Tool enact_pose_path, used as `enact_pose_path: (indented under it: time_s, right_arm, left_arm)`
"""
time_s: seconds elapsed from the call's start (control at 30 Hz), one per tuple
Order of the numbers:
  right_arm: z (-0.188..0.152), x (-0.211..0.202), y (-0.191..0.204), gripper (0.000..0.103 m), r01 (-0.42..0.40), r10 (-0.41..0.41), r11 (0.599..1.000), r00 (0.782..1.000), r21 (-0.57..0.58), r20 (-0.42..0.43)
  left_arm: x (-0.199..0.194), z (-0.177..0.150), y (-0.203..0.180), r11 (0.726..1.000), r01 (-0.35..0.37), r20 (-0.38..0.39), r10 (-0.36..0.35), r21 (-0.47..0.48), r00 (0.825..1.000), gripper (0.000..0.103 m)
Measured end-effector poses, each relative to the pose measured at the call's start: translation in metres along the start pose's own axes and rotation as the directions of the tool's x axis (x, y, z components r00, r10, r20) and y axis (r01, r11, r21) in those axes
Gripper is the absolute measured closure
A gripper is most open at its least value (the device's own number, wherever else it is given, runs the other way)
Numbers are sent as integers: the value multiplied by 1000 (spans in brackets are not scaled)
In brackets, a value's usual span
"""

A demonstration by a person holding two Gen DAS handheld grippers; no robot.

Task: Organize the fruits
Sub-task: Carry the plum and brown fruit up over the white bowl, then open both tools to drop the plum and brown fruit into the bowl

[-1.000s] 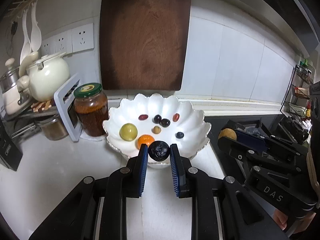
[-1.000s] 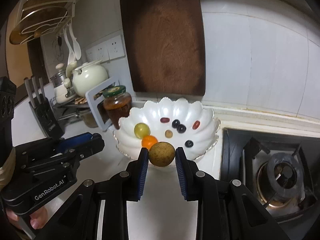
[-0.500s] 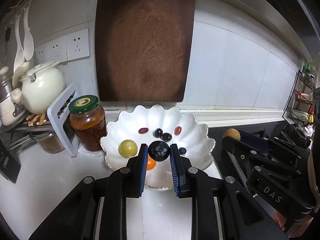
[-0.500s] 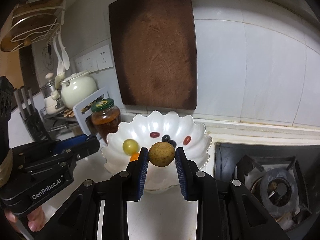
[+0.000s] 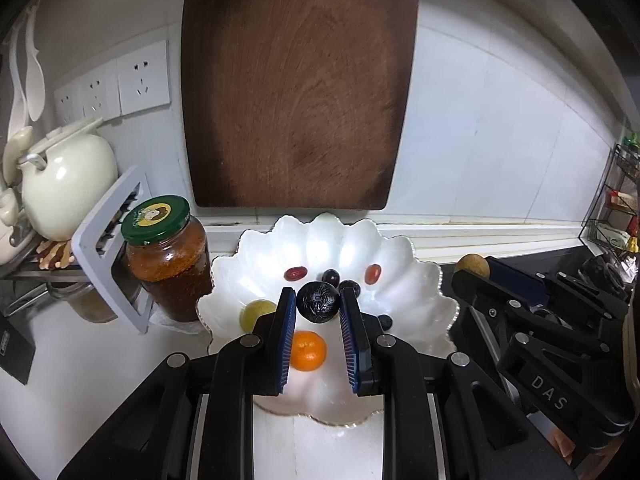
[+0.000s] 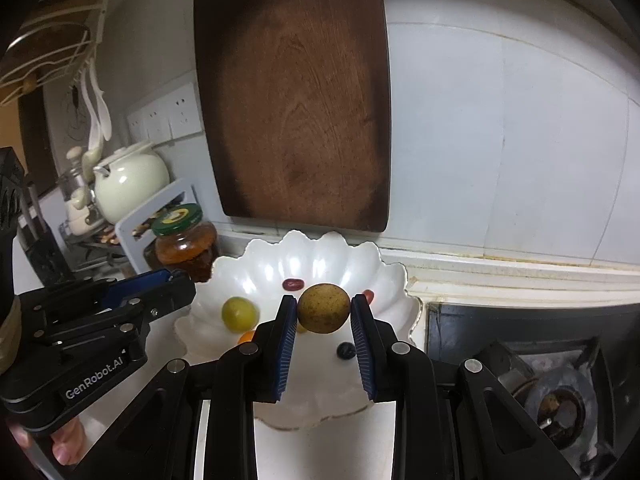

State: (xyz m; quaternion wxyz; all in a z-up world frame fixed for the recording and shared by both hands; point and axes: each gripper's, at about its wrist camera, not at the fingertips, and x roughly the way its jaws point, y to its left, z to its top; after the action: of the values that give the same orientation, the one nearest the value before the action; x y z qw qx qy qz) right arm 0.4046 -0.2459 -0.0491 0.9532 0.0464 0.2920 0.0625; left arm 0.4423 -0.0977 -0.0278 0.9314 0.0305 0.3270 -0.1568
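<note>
A white scalloped bowl [image 5: 400, 248] [image 6: 384, 276] on the counter holds an orange [image 5: 307, 351], a yellow-green fruit [image 5: 252, 312] [image 6: 239, 313] and several small red and dark fruits. My left gripper [image 5: 317, 300] is shut on a dark wrinkled fruit [image 5: 317, 302] and holds it above the bowl's middle. My right gripper [image 6: 324, 307] is shut on a brown-yellow round fruit [image 6: 324, 308] above the bowl; it also shows in the left wrist view [image 5: 472, 265].
A jar with a green lid [image 5: 168, 256] stands left of the bowl beside a grey rack [image 5: 108, 248] and a cream teapot [image 5: 64, 184]. A dark cutting board [image 5: 296, 88] leans on the tiled wall. A gas stove [image 6: 552, 396] lies right.
Both grippers have moved forward over the bowl with their fruits held; the bowl now lies under the fingertips and looks larger.
</note>
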Motion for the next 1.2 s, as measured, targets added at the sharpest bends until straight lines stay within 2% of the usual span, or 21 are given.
enact_pose_path:
  time_s: [0.27,0.57,0.93,1.2]
  right_arm:
    - [6,32,-3,74,17,-17,1000,998,-15,-55]
    - [10,68,-11,74,23,-24,1000,991,-10,-134]
    - [2,101,-21,74,47,-49,999,975,-13,-218]
    - [-1,120,-25,74,48,-51,999,963,-19,-266]
  left_arm:
    - [36,12,7,1000,-22,-49,23,7,999,80]
    - [75,19,5,1000,-17,-120,17,2,993,80]
    - [119,12,7,1000,-26,-222,25,-1,975,80]
    - [136,8,6,1000,-31,-275,31,5,961,80]
